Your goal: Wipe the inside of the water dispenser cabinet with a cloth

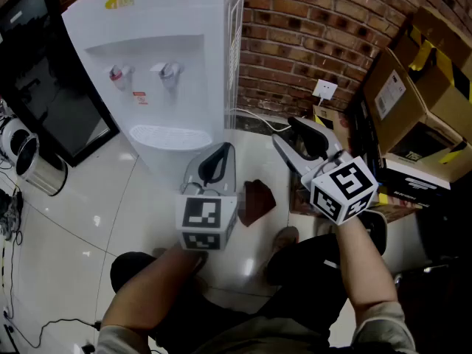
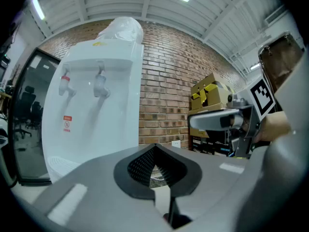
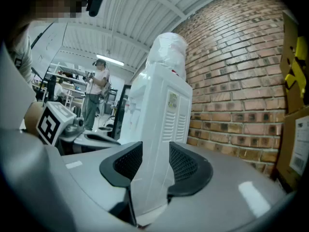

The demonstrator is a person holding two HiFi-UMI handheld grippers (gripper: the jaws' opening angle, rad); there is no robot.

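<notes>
Glass door in a black frame (image 1: 44,80) stands at the far left. Next to it is the tall white water dispenser (image 1: 158,57), standing straight up. Its two taps and tray face the person. The cabinet is the low part under the tray. This view from above does not show its door, so I cannot tell if it is open.

The left gripper (image 1: 221,153) is in front of the tray and points at the dispenser. Its jaws are closed tight with nothing between them.

A dark red-brown cloth (image 1: 257,200) is just to the right of the left gripper. It looks like it lies crumpled on the shiny floor (image 1: 88,220), between the two grippers. It is too bunched up to tell which way its long side runs.

The right gripper (image 1: 285,131) is further right and points at the side of the dispenser. Its jaws are partly open and hold nothing. The dispenser shows through the gap but is well apart from them.

Behind it are the brick wall (image 1: 310,28) and cardboard boxes (image 1: 413,87).

I think the wiping has not started, because no gripper has the cloth. The cloth is behind both sets of tips, closer to the person, and nearer the left gripper. But the right gripper is the open one, so it looks more ready to turn back and down to pick it up
</notes>
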